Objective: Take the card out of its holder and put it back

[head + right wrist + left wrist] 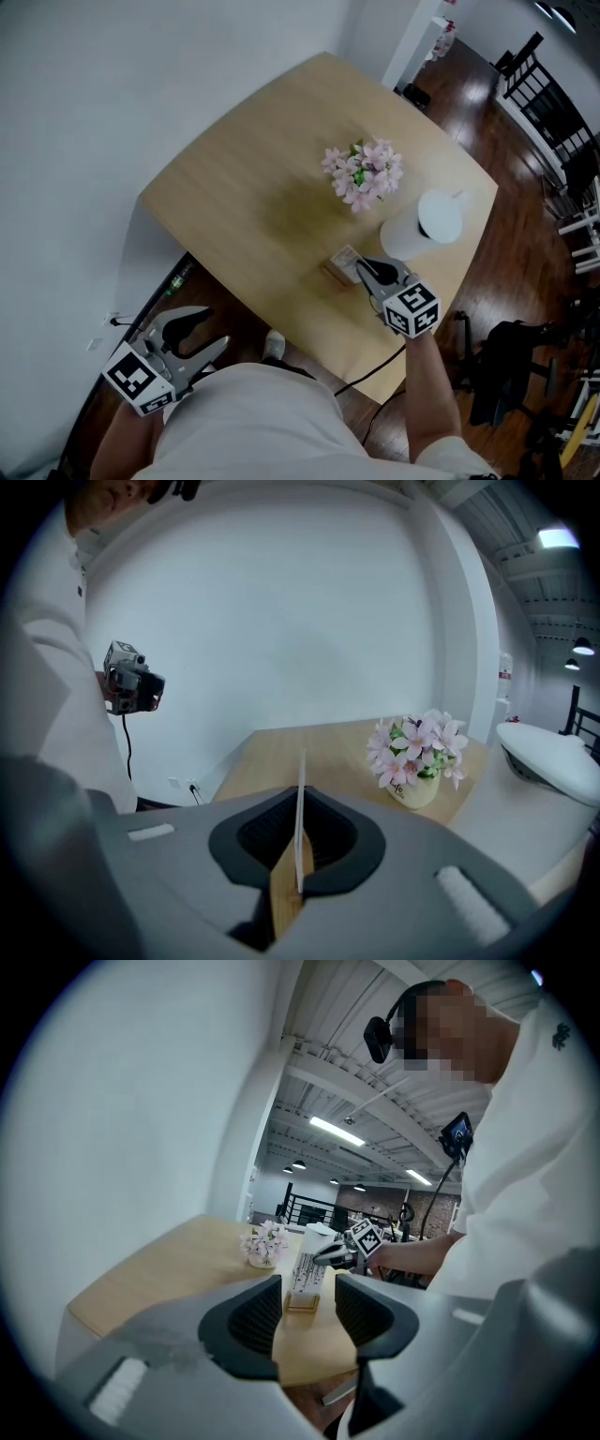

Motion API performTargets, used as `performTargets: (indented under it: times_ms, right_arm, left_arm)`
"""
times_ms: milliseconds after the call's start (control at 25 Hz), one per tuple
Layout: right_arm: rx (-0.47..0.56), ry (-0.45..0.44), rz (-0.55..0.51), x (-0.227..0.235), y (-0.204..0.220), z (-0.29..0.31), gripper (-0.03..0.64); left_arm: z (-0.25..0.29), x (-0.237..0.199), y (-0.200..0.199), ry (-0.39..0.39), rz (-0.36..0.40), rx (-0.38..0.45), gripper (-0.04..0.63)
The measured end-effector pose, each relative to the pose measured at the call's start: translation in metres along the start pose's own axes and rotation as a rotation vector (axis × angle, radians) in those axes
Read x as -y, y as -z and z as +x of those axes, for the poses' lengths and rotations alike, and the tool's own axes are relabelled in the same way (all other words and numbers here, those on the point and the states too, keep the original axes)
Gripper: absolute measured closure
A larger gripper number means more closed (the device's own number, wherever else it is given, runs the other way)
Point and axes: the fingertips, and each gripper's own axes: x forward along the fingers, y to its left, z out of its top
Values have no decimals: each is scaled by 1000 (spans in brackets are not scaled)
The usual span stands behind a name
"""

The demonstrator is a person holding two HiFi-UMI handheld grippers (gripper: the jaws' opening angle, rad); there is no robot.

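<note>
A white printed card (345, 261) stands upright in a small wooden holder (334, 274) near the table's front right edge. My right gripper (364, 268) is at the card's right side and shut on it. In the right gripper view the card (300, 817) runs edge-on between the two pads, with the holder (284, 892) just below. My left gripper (208, 333) hangs off the table at the lower left, open and holding nothing. In the left gripper view its pads (256, 1316) frame the distant card (307, 1269) and the right gripper (330, 1255).
A pot of pink flowers (364, 173) and a white lidded container (422, 225) stand on the light wooden table (244, 187) just beyond the holder. A white wall lies to the left. Black chairs (548, 103) and dark wood floor are to the right.
</note>
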Motion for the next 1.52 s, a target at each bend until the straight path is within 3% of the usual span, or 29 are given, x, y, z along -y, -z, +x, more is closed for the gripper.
performTargets:
  times_ms: [920, 1080, 1240, 1520]
  right_arm:
    - [-65, -31, -6, 1, 47, 32, 595]
    - [-86, 23, -21, 5, 45, 30, 584]
    - [-72, 101, -31, 1, 34, 21, 457]
    - [11, 339, -32, -44, -6, -37, 422]
  left_arm:
    - [1, -8, -5, 7, 14, -22, 407]
    - [-12, -7, -5, 4, 25, -11, 407]
    - [-27, -6, -2, 7, 36, 4, 407]
    - [-77, 4, 1, 74, 79, 28, 407]
